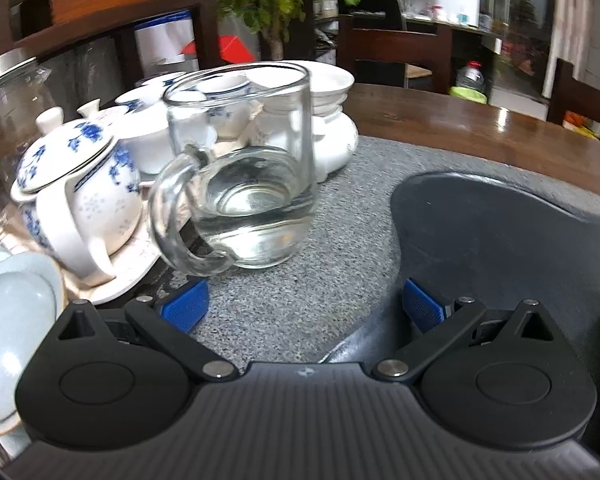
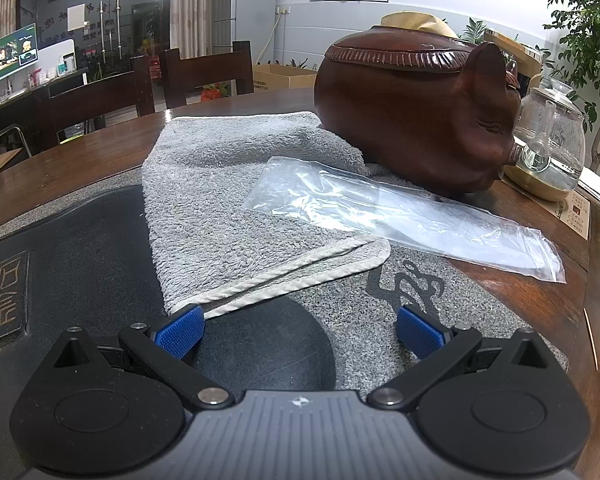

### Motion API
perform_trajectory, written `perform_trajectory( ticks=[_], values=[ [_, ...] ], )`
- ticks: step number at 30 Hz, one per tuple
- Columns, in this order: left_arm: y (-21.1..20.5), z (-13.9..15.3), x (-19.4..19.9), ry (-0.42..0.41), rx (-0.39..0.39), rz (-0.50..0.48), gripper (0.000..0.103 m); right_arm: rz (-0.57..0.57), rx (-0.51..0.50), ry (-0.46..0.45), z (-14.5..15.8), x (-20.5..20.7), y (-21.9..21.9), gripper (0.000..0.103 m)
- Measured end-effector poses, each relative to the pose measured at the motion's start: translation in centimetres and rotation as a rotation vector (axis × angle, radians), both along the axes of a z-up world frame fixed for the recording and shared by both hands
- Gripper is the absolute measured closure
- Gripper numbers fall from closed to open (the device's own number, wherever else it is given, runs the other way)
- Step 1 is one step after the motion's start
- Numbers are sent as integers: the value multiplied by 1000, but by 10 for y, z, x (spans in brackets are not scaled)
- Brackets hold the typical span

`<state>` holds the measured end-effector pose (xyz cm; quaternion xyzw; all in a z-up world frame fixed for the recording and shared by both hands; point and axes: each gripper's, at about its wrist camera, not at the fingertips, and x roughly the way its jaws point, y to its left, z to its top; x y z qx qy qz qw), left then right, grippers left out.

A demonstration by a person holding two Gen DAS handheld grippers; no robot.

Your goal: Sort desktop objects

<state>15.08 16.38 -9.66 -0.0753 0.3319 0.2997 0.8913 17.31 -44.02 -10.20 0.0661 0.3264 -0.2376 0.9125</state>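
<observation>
Your left gripper [image 1: 302, 306], jaws apart and empty, faces the glass pitcher [image 1: 240, 160] standing upright just ahead on the stone tray [image 1: 340, 216], handle toward you, while your right gripper [image 2: 300, 330], also apart, faces the grey towel [image 2: 228, 184].

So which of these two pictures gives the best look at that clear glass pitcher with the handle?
The left wrist view. The glass pitcher stands right ahead of the open left gripper, whole, handle turned toward the camera. The right wrist view shows none of it, only a grey towel, plastic bag and wooden pig.
</observation>
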Motion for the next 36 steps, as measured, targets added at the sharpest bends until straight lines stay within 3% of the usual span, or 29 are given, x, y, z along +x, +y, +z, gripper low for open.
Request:
perform_trajectory(
  ticks=[36],
  values=[
    [0, 1, -1, 1, -2, 2, 0, -1, 0, -1, 0, -6, 4, 0]
  ],
)
